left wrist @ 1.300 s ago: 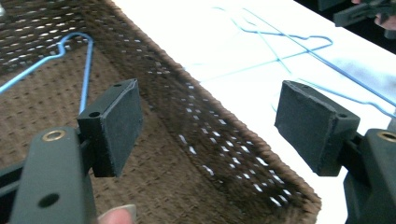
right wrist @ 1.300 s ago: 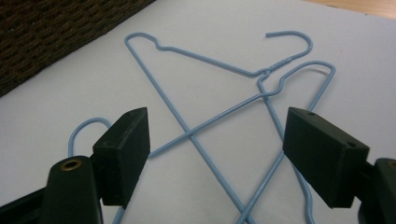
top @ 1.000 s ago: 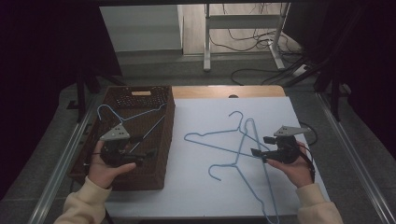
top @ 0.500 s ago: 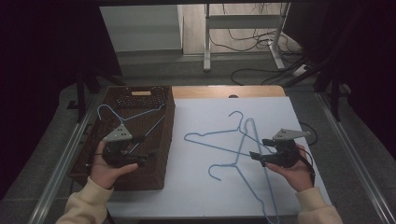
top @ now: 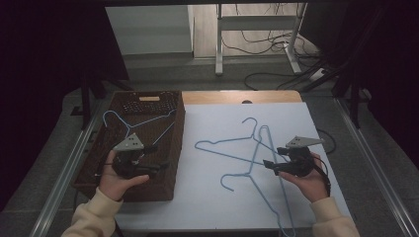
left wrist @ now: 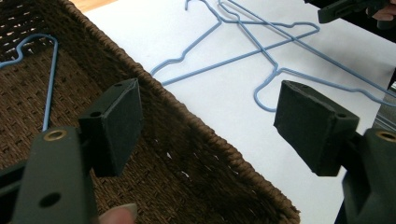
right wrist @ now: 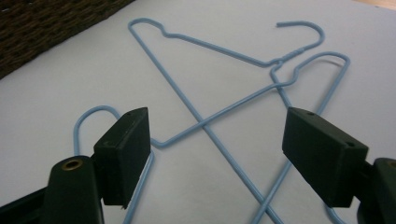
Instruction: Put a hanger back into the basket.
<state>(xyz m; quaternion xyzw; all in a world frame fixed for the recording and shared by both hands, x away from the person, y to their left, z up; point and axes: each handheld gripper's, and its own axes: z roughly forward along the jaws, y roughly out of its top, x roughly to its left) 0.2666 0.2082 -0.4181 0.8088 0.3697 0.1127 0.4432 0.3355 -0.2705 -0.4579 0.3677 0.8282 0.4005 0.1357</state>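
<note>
A brown wicker basket (top: 170, 148) stands on the left of the white table sheet (top: 212, 207), with a blue wire hanger (top: 150, 119) lying in it. Two more blue hangers cross on the sheet: one (top: 232, 140) farther back, one with its hook (top: 237, 174) nearer me. My left gripper (top: 160, 165) hovers over the basket's right part, open and empty; in its own view the left gripper (left wrist: 210, 116) straddles the basket rim (left wrist: 187, 121). My right gripper (top: 269, 165) points left at the crossed hangers, and the right gripper (right wrist: 217, 144) is open above their wires (right wrist: 201, 44).
A strip of bare wood (top: 237, 96) shows behind the sheet. Metal rails (top: 64, 173) run along both sides of the table. Cables and a desk frame (top: 257, 29) lie on the floor beyond. The sheet between basket and hangers is bare.
</note>
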